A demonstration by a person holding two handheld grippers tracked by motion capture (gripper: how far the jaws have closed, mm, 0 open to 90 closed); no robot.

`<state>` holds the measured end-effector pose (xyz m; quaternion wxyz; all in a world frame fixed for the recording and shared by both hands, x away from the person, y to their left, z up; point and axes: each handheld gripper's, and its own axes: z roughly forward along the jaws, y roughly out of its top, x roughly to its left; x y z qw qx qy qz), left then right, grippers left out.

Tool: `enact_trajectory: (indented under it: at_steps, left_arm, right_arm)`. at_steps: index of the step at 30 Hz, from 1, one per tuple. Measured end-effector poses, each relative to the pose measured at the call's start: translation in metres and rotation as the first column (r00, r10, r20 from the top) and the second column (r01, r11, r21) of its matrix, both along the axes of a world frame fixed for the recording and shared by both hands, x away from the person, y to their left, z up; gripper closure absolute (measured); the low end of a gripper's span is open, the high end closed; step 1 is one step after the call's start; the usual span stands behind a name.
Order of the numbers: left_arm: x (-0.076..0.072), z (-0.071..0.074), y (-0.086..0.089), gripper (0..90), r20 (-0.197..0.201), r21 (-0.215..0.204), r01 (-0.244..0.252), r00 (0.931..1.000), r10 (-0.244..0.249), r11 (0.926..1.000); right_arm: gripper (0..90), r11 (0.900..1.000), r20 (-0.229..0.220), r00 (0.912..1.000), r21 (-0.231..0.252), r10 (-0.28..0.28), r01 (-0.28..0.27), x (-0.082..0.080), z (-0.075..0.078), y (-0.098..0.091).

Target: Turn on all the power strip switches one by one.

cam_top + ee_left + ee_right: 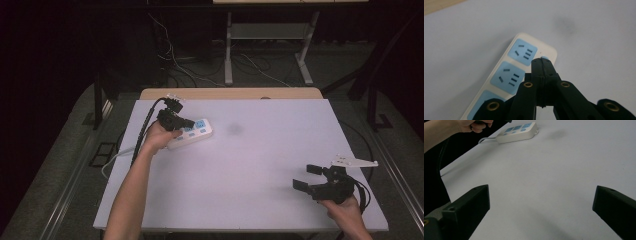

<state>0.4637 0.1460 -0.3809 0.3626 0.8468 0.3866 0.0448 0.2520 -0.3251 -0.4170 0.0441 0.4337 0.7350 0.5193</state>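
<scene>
Right tool [306, 177] spread above table [260, 165]; left tool [543, 61] pressed together over unlabelled power strip [510, 77].

Power strip [499, 82]: glossy cream plastic, matt blue socket faces. Table top [260, 165]: smooth matt white. Left hand-held gripper [543, 62]: matt black plastic.

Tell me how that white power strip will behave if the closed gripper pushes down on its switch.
The power strip lies flat on the table, so it probably won't tip. Its smooth casing may slide sideways. The trailing cord looks floppy and might drag slightly.
</scene>
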Motion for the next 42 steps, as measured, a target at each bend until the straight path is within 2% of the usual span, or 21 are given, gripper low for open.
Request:
enact_trajectory:
  at_steps: [9, 13, 34, 42]
  left_arm:
    - [0.006, 0.009, -0.017, 89.7, 0.016, 0.029, 0.033, 0.9993, -0.034, 0.9990]
    - [0.008, 0.009, -0.024, 89.6, 0.015, 0.027, 0.042, 0.9990, -0.042, 0.9987]
    - [0.014, -0.016, -0.039, 89.6, -0.001, 0.050, 0.039, 0.9992, -0.039, 0.9980]
    - [0.015, -0.024, -0.040, 89.5, -0.017, 0.083, 0.043, 0.9990, -0.042, 0.9956]
  right_arm:
    - [1.0, 1.0000, 0.000, 1.0000, 0.005, -0.003, 0.003, 0.000, 0.000, -0.001]
    - [0.9, 1.0000, 0.000, 1.0000, 0.003, 0.000, 0.000, -0.001, 0.001, -0.001]
    - [1.0, 0.9999, -0.002, 0.9999, -0.003, 0.011, -0.011, 0.000, 0.000, 0.001]
    - [1.0, 0.9999, 0.000, 0.9999, -0.003, 0.011, -0.011, 0.000, 0.000, 0.001]
